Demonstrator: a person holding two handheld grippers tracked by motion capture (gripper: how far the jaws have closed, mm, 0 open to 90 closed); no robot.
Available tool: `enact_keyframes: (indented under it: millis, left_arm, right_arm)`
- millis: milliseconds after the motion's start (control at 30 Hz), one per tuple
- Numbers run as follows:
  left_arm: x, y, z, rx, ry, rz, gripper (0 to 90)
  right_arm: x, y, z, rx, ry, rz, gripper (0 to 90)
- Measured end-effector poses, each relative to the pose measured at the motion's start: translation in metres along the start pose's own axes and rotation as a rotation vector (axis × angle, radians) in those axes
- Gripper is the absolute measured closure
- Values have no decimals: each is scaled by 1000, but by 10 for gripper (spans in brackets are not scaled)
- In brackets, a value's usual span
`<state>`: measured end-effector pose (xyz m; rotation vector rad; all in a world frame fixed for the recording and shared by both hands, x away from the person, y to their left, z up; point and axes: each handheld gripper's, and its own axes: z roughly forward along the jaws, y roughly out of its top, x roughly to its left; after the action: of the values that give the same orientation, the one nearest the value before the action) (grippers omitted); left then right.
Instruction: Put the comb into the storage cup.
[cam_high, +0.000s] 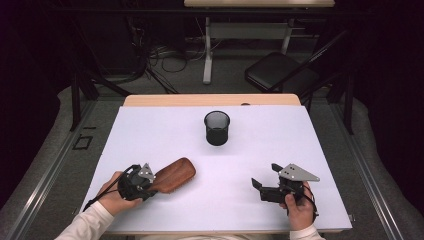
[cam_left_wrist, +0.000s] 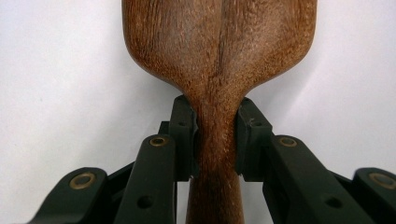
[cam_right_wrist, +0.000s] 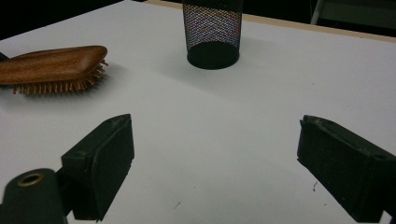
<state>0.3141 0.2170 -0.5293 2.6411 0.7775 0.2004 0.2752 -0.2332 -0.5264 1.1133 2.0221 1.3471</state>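
Left tongs (cam_left_wrist: 215, 140) are clenched on the neck of the wooden hairbrush (cam_high: 172, 175), right where handle widens into the head; pads (cam_left_wrist: 184, 135) press the wood from both sides. Brush sits at the near-left of the white tabletop (cam_high: 280, 140), head pointing up-right toward the mesh cup (cam_high: 217, 128), which stands upright mid-tabletop toward the far edge, well apart from the brush. Right tongs (cam_right_wrist: 215, 163) are released, jaws spread wide w/ nothing between, parked near-right above bare surface.

Step in hand looks like lift & carry to the cup. To do it well: keep the squeeze firm, since the neck is rounded & polished so it could twist or slip. Lift straight up before swinging over. Head is the heavy end, so expect it to droop; tilt the wrist to compensate. Brush prob. needs to go handle-down or near upright to fit the cup mouth. Cup is light wire mesh, may tip or slide if bumped; right tongs could steady its wall.

Materials: brush is dark reddish-brown wood, smooth, visible grain, oval paddle head w/ short wooden bristles underneath. Cup is black metal mesh, cylindrical, solid base. Tabletop cover is matte white, flat.
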Motion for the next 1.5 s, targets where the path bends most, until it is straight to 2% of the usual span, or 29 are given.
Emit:
enact_keyframes:
  millis: [133,267,700,1100,1500]
  left_arm:
    - [0,-1,-1,-13,-5,-12,721]
    - [0,0,-2,-23,1,-1,721]
    - [-1,3,-3,-79,-3,-31,719]
    - [2,6,-6,-164,-7,-108,720]
    - [1,17,-11,-229,-14,-128,719]
  right_arm:
    - [0,0,0,0,0,-1,107]
    - [0,0,0,0,0,-1,107]
    - [0,0,0,-2,2,0,107]
    - [0,0,-1,-2,2,3,107]
    - [0,0,-1,-2,3,3,107]
